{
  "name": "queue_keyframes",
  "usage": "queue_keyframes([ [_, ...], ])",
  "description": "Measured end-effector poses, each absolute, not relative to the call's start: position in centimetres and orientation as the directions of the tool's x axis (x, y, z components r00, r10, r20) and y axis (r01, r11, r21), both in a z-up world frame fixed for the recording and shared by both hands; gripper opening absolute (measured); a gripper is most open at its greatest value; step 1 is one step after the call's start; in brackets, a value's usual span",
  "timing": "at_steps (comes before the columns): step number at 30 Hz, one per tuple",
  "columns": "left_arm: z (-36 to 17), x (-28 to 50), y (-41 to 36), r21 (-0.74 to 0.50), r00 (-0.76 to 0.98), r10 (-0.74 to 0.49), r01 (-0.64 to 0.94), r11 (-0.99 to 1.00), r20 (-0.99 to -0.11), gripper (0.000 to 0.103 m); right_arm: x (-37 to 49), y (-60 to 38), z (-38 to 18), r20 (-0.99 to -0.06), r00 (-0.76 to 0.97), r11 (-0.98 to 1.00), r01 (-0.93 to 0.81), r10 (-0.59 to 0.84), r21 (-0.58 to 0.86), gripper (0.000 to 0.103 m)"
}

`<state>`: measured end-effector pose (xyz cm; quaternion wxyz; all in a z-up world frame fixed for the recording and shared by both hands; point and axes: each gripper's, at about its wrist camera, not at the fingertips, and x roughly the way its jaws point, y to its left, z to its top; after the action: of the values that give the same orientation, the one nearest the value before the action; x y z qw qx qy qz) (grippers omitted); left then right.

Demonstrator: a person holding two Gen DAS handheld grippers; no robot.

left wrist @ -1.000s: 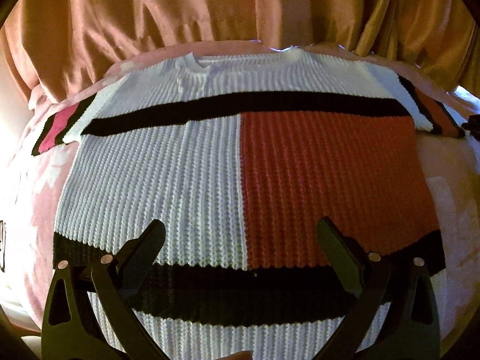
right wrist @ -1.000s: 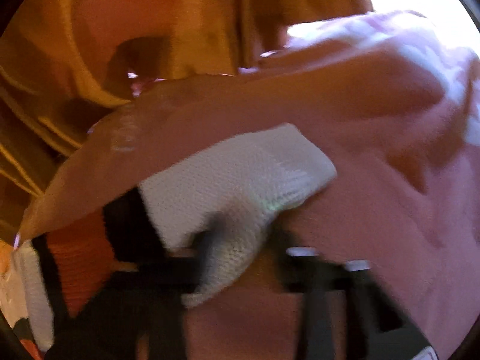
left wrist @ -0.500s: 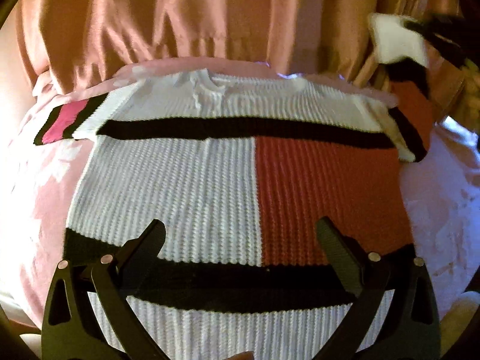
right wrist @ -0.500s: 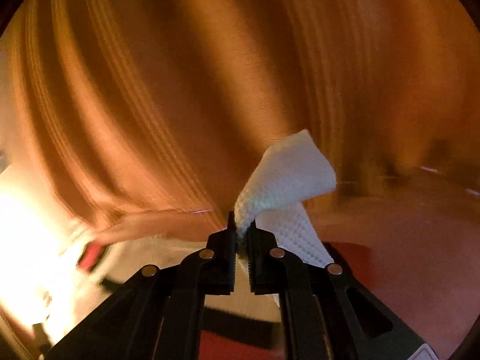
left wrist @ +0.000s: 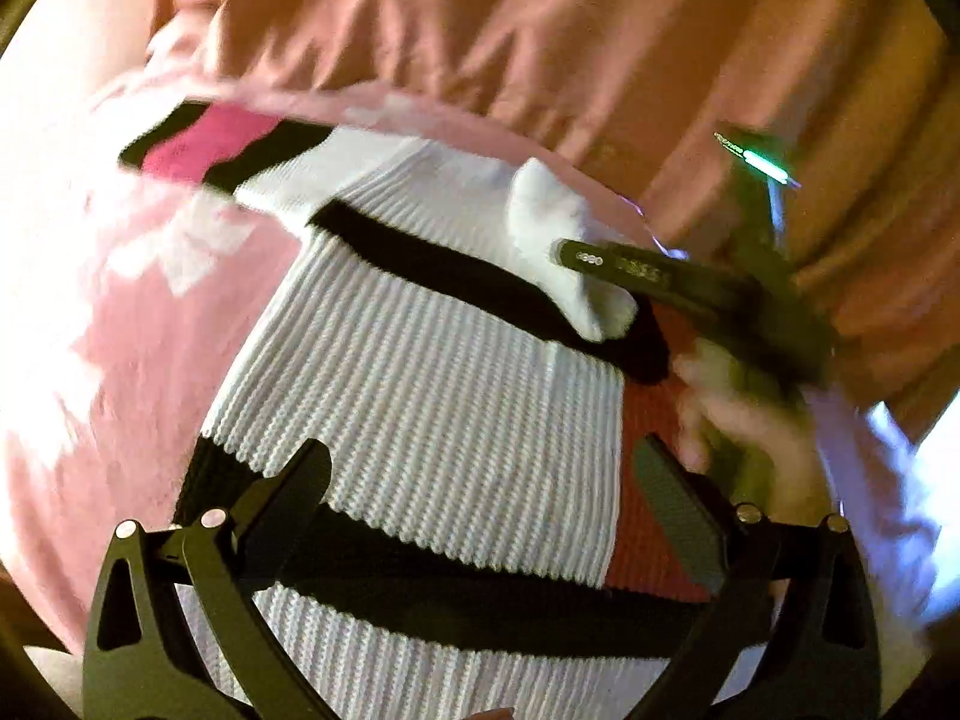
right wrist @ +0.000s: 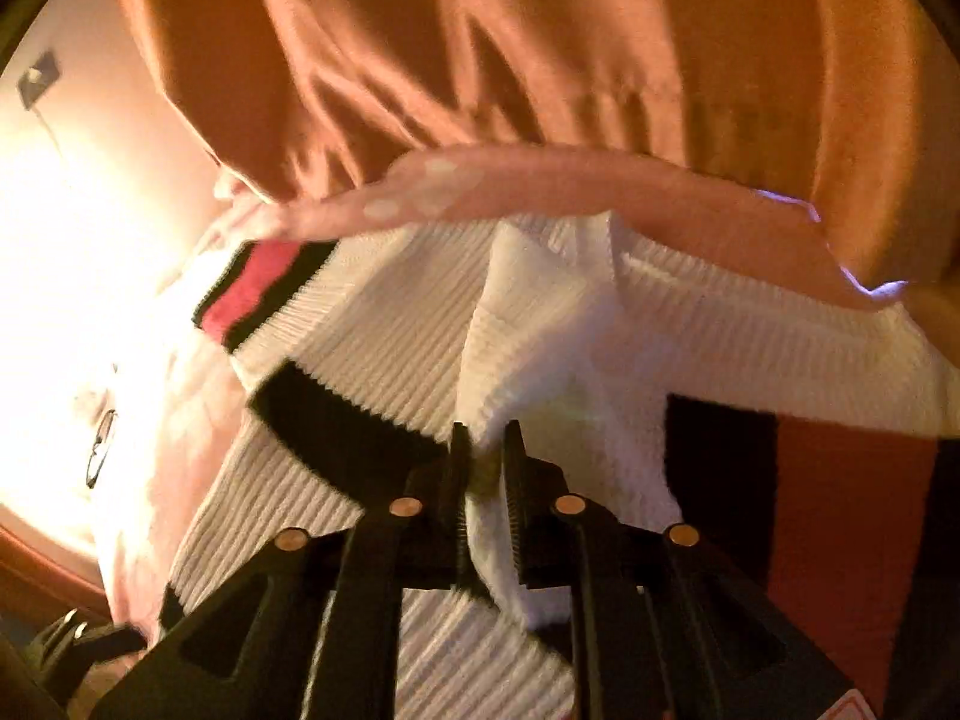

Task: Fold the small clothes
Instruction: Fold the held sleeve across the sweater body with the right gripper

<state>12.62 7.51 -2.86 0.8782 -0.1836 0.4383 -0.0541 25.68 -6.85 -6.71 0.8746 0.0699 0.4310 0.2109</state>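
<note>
Fingers of our right gripper (right wrist: pixel 483 462) stand a little apart and are opening, with the white end of the sweater's sleeve (right wrist: pixel 540 324) still between the pads; we cannot tell whether the pads still press on the knit. Half a second ago this sleeve end hung pinched in the air in front of the orange curtain (right wrist: pixel 540 60); now it lies folded inward over the sweater's chest, across the upper black band. In the left wrist view the same gripper (left wrist: pixel 564 252) reaches in from the right, with our hand (left wrist: pixel 744 414) behind it, and the sleeve (left wrist: pixel 564 252) is draped beneath its tip.

Our left gripper (left wrist: pixel 480 480) has its fingers spread wide with nothing between them, hovering over the lower black band of the sweater (left wrist: pixel 432 372). Against the earlier picture its view has rolled, so the sweater now runs slantwise.

The sweater lies flat on the pink cloth (left wrist: pixel 90 360) that covers the surface, its neckline toward the far edge by the curtain. The other sleeve, with its pink and black stripes (left wrist: pixel 204 141), remains stretched out toward the far left corner.
</note>
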Motion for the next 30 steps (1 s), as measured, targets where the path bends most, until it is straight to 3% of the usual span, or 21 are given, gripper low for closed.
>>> queue_keyframes([
  [2, -3.1, 13.4, 8.7, -0.438, 0.605, -0.286, -0.116, 0.891, -0.743, 0.098, 22.2, -10.1, -4.0, -0.674, 0.648, 0.935, -0.245, 0.354, 0.255, 0.049],
  [5, -2.9, 14.8, 9.1, -0.478, 0.620, -0.291, -0.155, 0.865, -0.728, 0.098, 17.5, -15.2, -2.1, -0.648, 0.745, 0.987, -0.119, 0.159, 0.106, 0.053],
  [9, -2.3, 17.2, 6.8, -0.389, 0.636, -0.223, -0.133, 0.911, -0.739, 0.098, 13.0, -21.0, -3.1, -0.685, 0.727, 0.999, 0.039, -0.051, -0.032, 0.055],
  [13, -5.2, 21.8, 4.2, -0.355, 0.572, -0.243, -0.091, 0.930, -0.784, 0.098, 11.3, -25.2, -6.6, -0.753, 0.656, 0.995, 0.101, -0.054, 0.017, 0.055],
  [17, -8.0, 24.8, 3.9, -0.334, 0.560, -0.199, -0.147, 0.931, -0.804, 0.098, 11.9, -26.8, -9.3, -0.786, 0.618, 0.994, 0.103, -0.037, 0.035, 0.055],
  [18, -7.6, 25.0, 3.8, -0.322, 0.584, -0.181, -0.147, 0.935, -0.791, 0.092, 12.0, -27.0, -9.8, -0.788, 0.616, 0.994, 0.096, -0.022, 0.047, 0.055],
  [20, -7.0, 25.8, 3.6, -0.322, 0.613, -0.188, -0.114, 0.940, -0.767, 0.068, 12.9, -26.8, -10.6, -0.786, 0.618, 0.993, 0.087, 0.012, 0.083, 0.054],
  [21, -6.7, 26.4, 3.6, -0.330, 0.616, -0.208, -0.089, 0.940, -0.760, 0.048, 13.4, -26.8, -11.0, -0.782, 0.623, 0.991, 0.085, 0.027, 0.101, 0.053],
  [22, -6.5, 27.0, 3.5, -0.330, 0.615, -0.216, -0.076, 0.941, -0.759, 0.032, 13.8, -26.7, -11.1, -0.778, 0.627, 0.990, 0.085, 0.035, 0.112, 0.047],
  [24, -5.6, 28.1, 3.5, -0.301, 0.635, -0.193, -0.066, 0.951, -0.748, 0.008, 14.9, -26.8, -11.2, -0.773, 0.633, 0.986, 0.101, 0.039, 0.133, 0.021],
  [25, -4.9, 28.2, 3.8, -0.294, 0.652, -0.182, -0.066, 0.954, -0.736, 0.006, 15.2, -27.1, -10.6, -0.756, 0.651, 0.979, 0.108, 0.063, 0.175, 0.015],
  [30, -0.2, 28.2, 7.3, -0.262, 0.758, -0.123, -0.065, 0.963, -0.640, 0.002, 13.8, -26.7, -7.4, -0.666, 0.746, 0.980, 0.116, 0.022, 0.163, 0.014],
])
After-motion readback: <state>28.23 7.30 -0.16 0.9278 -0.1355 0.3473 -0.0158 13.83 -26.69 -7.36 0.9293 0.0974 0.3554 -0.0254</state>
